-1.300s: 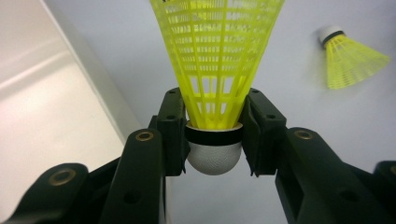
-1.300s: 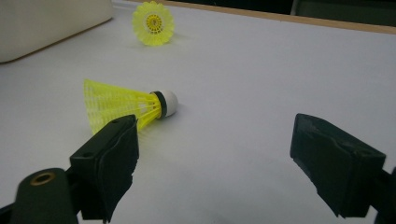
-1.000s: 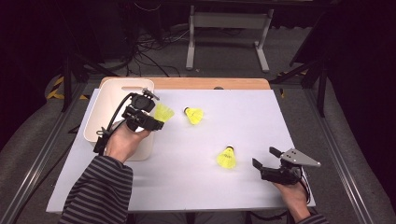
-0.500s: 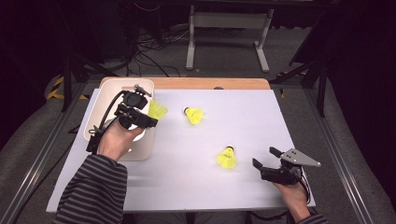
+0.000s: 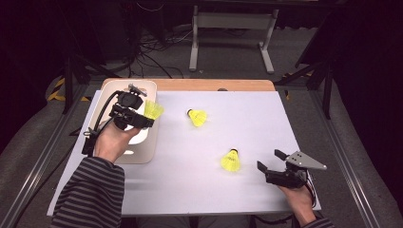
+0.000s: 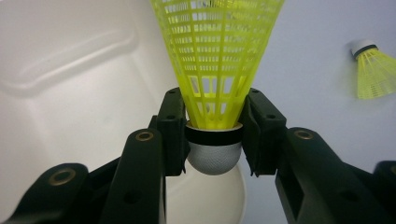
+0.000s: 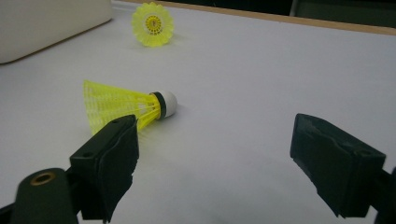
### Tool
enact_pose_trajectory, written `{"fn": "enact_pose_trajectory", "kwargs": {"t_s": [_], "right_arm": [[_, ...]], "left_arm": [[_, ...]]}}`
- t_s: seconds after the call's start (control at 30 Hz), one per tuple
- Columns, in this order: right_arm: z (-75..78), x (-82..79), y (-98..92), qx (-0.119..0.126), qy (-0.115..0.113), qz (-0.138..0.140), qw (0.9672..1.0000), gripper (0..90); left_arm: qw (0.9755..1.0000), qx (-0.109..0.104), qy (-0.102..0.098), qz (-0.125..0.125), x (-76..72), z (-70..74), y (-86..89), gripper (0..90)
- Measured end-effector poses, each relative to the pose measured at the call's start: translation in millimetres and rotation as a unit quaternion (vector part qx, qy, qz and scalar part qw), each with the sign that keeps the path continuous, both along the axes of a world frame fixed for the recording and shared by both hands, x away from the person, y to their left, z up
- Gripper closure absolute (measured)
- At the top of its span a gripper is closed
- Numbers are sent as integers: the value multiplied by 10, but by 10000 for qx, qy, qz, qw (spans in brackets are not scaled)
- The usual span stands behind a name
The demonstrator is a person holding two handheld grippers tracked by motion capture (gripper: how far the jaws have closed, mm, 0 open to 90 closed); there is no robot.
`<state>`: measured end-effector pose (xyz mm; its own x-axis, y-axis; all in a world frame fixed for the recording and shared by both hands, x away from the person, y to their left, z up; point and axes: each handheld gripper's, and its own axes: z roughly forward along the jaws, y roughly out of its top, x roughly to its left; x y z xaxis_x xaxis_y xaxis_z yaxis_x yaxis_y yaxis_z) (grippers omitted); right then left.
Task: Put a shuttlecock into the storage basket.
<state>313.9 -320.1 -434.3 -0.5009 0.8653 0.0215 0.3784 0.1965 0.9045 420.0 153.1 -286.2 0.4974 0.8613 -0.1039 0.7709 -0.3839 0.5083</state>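
Left gripper (image 5: 142, 119), clamped on shuttlecock (image 5: 153, 109), has shifted over tray (image 5: 142, 154); right gripper (image 5: 271, 161) apart.

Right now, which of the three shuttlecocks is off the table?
The shuttlecock clamped at its cork in the left gripper, over the tray. The other two lie loose on the white table.

L tool (image 5: 142, 119) clamped, R tool (image 5: 271, 161) wide open, resting low

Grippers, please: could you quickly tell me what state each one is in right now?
Left gripper: closed on a yellow shuttlecock, over the white tray.
Right gripper: open, holding nothing, resting on the table.
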Motion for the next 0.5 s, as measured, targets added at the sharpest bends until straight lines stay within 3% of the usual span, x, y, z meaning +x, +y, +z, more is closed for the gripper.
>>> {"fn": "enact_pose_trajectory", "kwargs": {"t_s": [0.5], "right_arm": [[0,1,2,-10,10,7,10000,162]], "left_arm": [[9995,-66,-4,304,24,-32,196,645]]}}
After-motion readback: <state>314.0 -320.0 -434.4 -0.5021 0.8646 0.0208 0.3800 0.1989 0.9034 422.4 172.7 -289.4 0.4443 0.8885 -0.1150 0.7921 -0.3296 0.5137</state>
